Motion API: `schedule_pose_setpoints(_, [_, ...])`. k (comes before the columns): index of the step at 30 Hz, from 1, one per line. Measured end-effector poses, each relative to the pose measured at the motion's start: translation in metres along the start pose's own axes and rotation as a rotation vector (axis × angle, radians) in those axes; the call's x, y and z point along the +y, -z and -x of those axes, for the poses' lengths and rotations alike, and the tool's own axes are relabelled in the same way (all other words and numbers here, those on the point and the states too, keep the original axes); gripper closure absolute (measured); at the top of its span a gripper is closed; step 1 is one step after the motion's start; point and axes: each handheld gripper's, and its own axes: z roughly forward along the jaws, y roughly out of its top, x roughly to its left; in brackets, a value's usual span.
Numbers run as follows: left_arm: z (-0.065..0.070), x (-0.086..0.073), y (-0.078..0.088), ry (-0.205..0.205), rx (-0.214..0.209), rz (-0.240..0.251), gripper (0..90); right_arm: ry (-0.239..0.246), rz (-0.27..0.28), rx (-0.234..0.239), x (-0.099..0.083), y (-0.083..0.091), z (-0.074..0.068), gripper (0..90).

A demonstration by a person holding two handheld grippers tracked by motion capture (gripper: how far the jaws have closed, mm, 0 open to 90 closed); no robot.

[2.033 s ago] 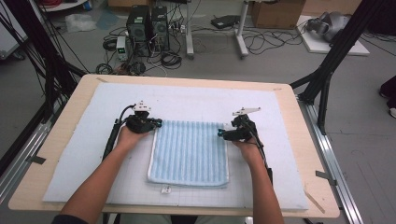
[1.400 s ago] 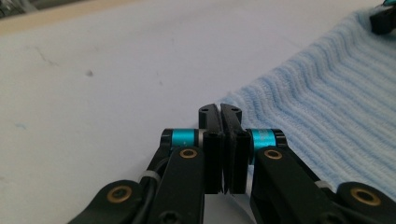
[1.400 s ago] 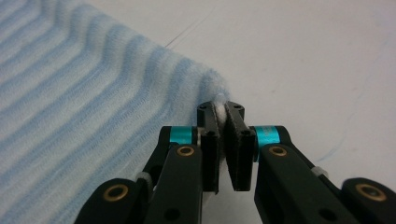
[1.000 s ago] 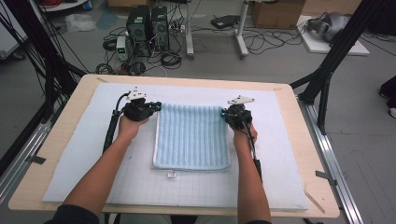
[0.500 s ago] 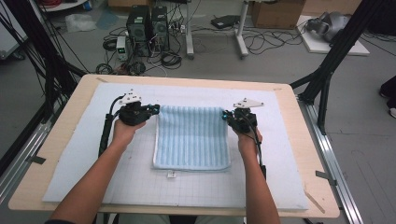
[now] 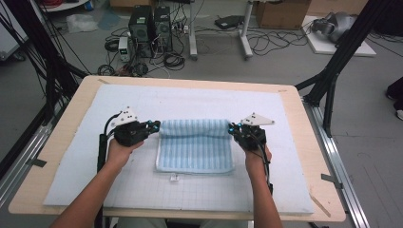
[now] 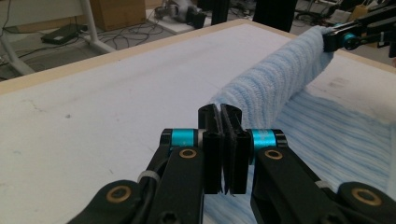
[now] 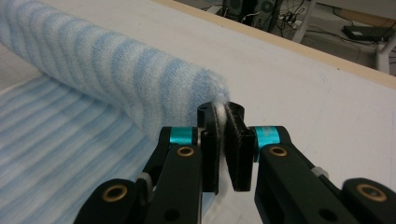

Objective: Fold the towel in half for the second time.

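Seemingly mid-fold: left tongs (image 6: 153,126) and right tongs (image 6: 232,128) each pinch a corner of the striped towel (image 6: 196,151), its far edge humped between them; laying it flat on the mat (image 6: 199,102) remains.

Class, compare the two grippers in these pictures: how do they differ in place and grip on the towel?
The left gripper pinches the towel at its far left corner; the right gripper pinches the far right corner. In the gripper views, white cloth shows between the right jaws, while the left jaws look pressed flat together. Both are shut on the lifted, curled far edge.
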Motion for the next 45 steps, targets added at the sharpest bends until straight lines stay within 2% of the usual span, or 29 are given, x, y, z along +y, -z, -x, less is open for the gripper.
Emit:
schedule_pose_setpoints(13, [0.033,-0.034,0.025,0.006,-0.053,0.007,86.9,-0.002,0.003,0.013,-0.040,0.028,-0.026,85.2])
schedule_pose_setpoints(16, [0.037,-0.039,0.028,-0.007,-0.064,-0.014,86.6,0.005,-0.005,0.016,-0.047,0.031,-0.031,84.8])
schedule_pose_setpoints(22, [0.042,-0.049,0.032,0.002,-0.078,-0.025,85.2,0.011,-0.001,0.031,-0.058,0.039,-0.036,84.0])
schedule_pose_setpoints(23, [0.041,-0.049,0.033,0.004,-0.081,-0.023,82.9,0.009,-0.001,0.029,-0.059,0.040,-0.037,82.9])
schedule_pose_setpoints(24, [0.039,-0.047,0.034,0.023,-0.077,-0.011,76.0,0.012,-0.002,0.030,-0.059,0.042,-0.037,79.5])
schedule_pose_setpoints(25, [0.037,-0.043,0.035,0.038,-0.063,0.003,66.9,0.010,-0.001,0.022,-0.059,0.044,-0.036,71.6])
schedule_pose_setpoints(26, [0.034,-0.040,0.036,0.050,-0.052,0.018,63.0,0.000,0.010,0.012,-0.058,0.046,-0.034,66.3])
schedule_pose_setpoints(28, [0.028,-0.033,0.036,0.084,-0.033,0.044,59.1,-0.031,0.057,-0.002,-0.053,0.053,-0.031,61.4])
schedule_pose_setpoints(30, [0.022,-0.029,0.032,0.110,-0.020,0.046,57.7,-0.057,0.087,-0.013,-0.047,0.056,-0.027,59.3])
schedule_pose_setpoints(34, [0.015,-0.028,0.015,0.139,-0.005,-0.003,62.3,-0.060,0.049,-0.010,-0.035,0.043,-0.024,58.9])
schedule_pose_setpoints(38, [0.015,-0.033,0.000,0.140,-0.006,-0.058,67.5,-0.008,-0.090,-0.001,-0.033,0.015,-0.028,63.2])
schedule_pose_setpoints(40, [0.016,-0.037,-0.004,0.143,-0.015,-0.088,67.7,-0.003,-0.138,0.027,-0.036,0.006,-0.030,65.6])
schedule_pose_setpoints(45, [0.022,-0.044,-0.009,0.130,-0.029,-0.162,67.5,0.013,-0.192,0.086,-0.046,0.002,-0.037,63.2])
